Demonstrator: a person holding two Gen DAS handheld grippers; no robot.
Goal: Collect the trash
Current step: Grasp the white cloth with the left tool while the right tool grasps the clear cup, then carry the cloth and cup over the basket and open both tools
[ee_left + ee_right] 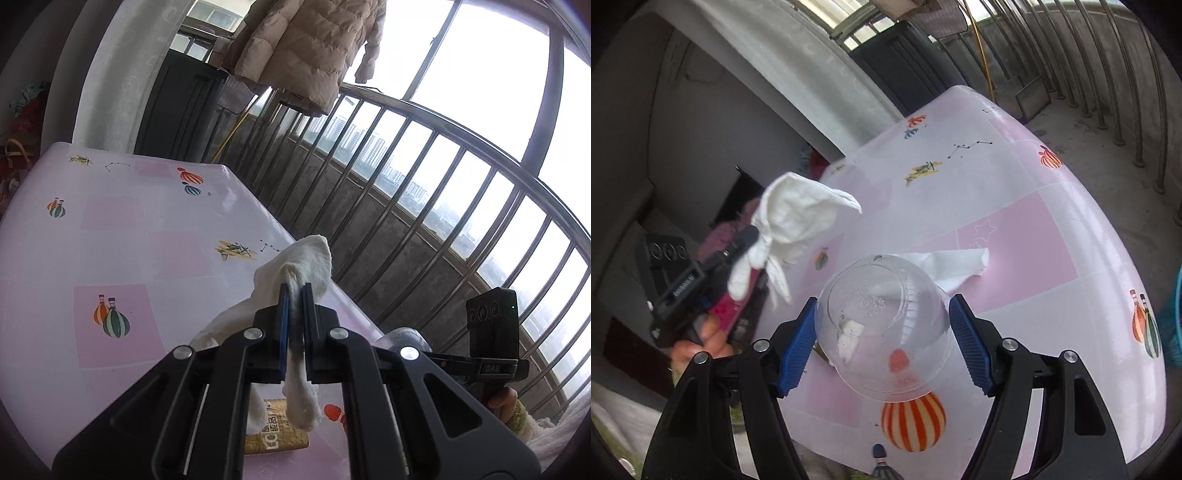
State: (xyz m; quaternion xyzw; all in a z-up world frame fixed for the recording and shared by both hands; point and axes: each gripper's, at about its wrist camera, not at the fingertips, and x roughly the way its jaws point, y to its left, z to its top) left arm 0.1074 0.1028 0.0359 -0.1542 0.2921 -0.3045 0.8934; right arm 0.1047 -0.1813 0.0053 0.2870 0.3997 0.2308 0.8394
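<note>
Tissue (295,273) is hanging pinched in the nearly closed left gripper (294,295) jaws; right gripper (882,328) jaws are standing wide around a clear cup (882,325) — grip uncertain (another tissue (953,266) is lying beyond on the surface (1034,221)). Next — probably carrying both binward.

Left tool (294,291) clamped tight, right tool (882,325) spread wide.

Count, both views together:
- Grippers: two, left gripper (294,291), right gripper (882,325).
- White tissues: two, crumpled tissue (792,221) and flat tissue (955,264) mid-table (1052,236).
- Clear plastic cup (882,325): one.
- Gold packet (275,428) near table's near edge: one, partly hidden, perhaps more beneath.
</note>
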